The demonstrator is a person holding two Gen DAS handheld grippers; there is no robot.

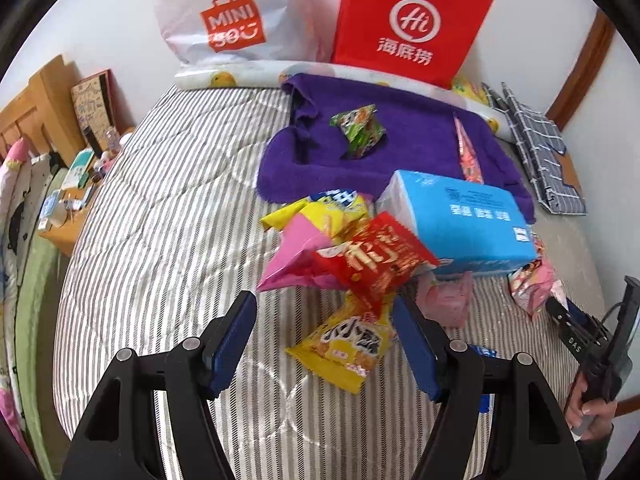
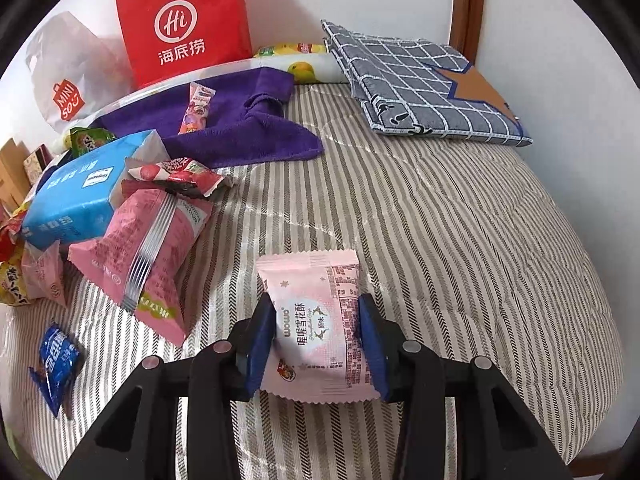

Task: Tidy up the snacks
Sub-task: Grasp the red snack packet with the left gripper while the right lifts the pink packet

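Two grippers are over a striped bed (image 2: 400,208) with many snacks on it. The right gripper (image 2: 318,342) squeezes a pale pink snack packet (image 2: 316,320) between its blue pads (image 2: 262,340), and both pads touch the packet's sides. The packet is up above the stripes, near the middle of the bed. The left gripper (image 1: 324,336) is wide open with nothing in it. Its fingers sit on either side of a yellow snack bag (image 1: 346,346) that lies on the bed, but I cannot tell if they touch it. Just past that bag is a red snack bag (image 1: 376,260), leaning on a pink bag (image 1: 296,256) and a big blue pack (image 1: 464,216). A green snack (image 1: 358,130) lies on a purple towel (image 1: 408,144). A red paper bag (image 1: 408,24) and a white bag (image 1: 228,16) stand at the far wall.
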